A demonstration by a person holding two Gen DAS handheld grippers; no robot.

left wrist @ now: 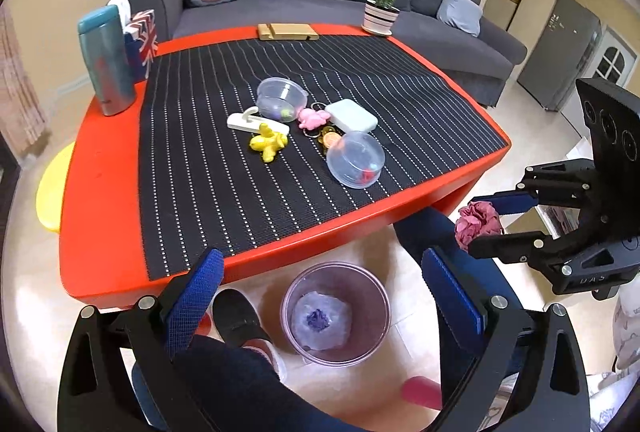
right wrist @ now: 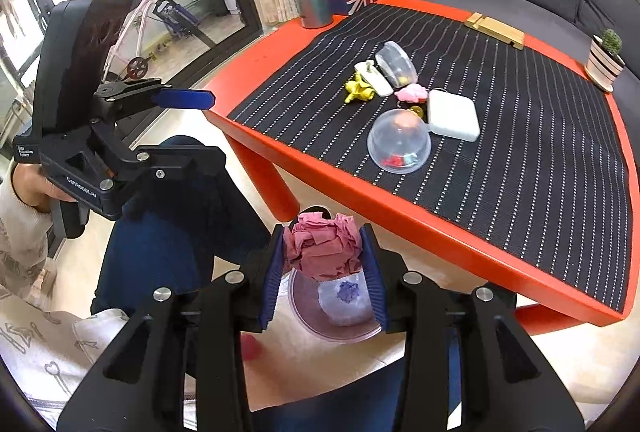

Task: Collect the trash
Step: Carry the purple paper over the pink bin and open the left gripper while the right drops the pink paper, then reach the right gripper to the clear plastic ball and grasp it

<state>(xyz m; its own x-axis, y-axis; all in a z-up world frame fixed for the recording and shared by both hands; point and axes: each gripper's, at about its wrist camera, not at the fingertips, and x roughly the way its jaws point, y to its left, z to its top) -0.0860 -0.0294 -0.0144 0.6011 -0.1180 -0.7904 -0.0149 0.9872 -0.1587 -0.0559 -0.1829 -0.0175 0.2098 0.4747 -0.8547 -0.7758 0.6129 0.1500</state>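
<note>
right fingers (right wrist: 323, 264) clamped on pink wad (right wrist: 324, 248) above bin (right wrist: 336, 328) | left fingers (left wrist: 320, 308) spread, empty | wad looks light, soft, crushable; mid-ball squeeze suits it

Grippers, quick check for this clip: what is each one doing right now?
Left gripper: open, holding nothing.
Right gripper: shut on the crumpled pink paper ball, above the trash bin on the floor.

pink paper wad (right wrist: 323, 251) | crumpled | held above clear bin (right wrist: 336, 328) | bin on floor
</note>
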